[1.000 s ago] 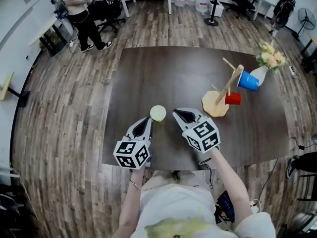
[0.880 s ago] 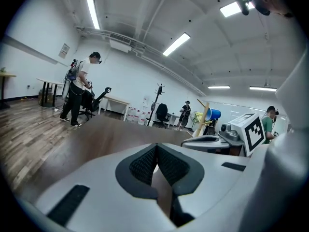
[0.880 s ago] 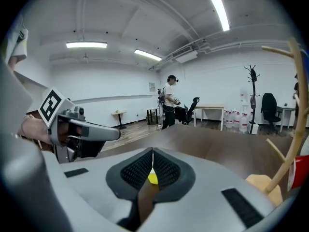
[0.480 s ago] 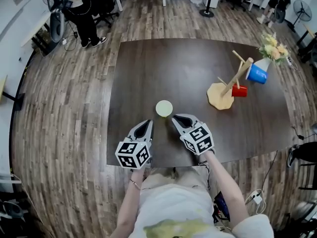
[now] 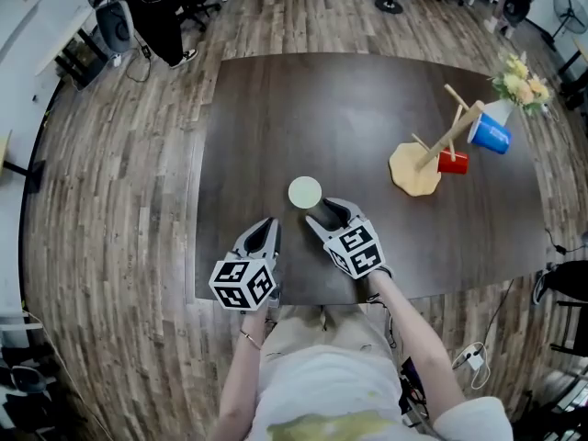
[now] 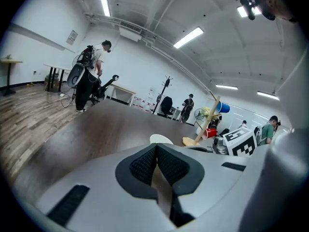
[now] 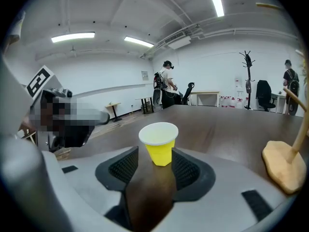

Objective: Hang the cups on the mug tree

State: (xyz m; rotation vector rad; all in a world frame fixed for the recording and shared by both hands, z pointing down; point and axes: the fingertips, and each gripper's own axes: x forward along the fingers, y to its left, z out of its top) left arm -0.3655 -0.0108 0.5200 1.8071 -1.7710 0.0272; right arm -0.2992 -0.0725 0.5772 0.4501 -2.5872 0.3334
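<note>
A plank wood floor (image 5: 119, 200) surrounds the broad dark desk (image 5: 367, 108), which fills the middle of the head view. At its near edge stands the person, whose two forearms reach over the desk. Toward the far right of the desk leans the wooden mug tree (image 5: 447, 136) on its pale round base. A blue cup (image 5: 490, 134) hangs from an upper peg and a red cup (image 5: 452, 162) hangs lower down, just beside the base. Behind the tree, at the desk's right corner, is a white vase of yellow flowers (image 5: 519, 76). The left gripper (image 5: 268, 226) hovers over the near edge of the desk with its jaws clenched: in the left gripper view (image 6: 155, 151) the black pads meet flat against each other with nothing between them. The right gripper (image 5: 326, 214) sits just beside it, angled toward the yellow cup (image 5: 305, 192). Its jaws have just been opening and now stand apart, released. In the right gripper view (image 7: 155, 167) the yellow cup (image 7: 159, 144) stands upright on the desk at the mouth of the jaws, its lower part framed by the two pad tips, and neither pad presses on it. That cup is well apart from the mug tree, near the desk's middle front.
</note>
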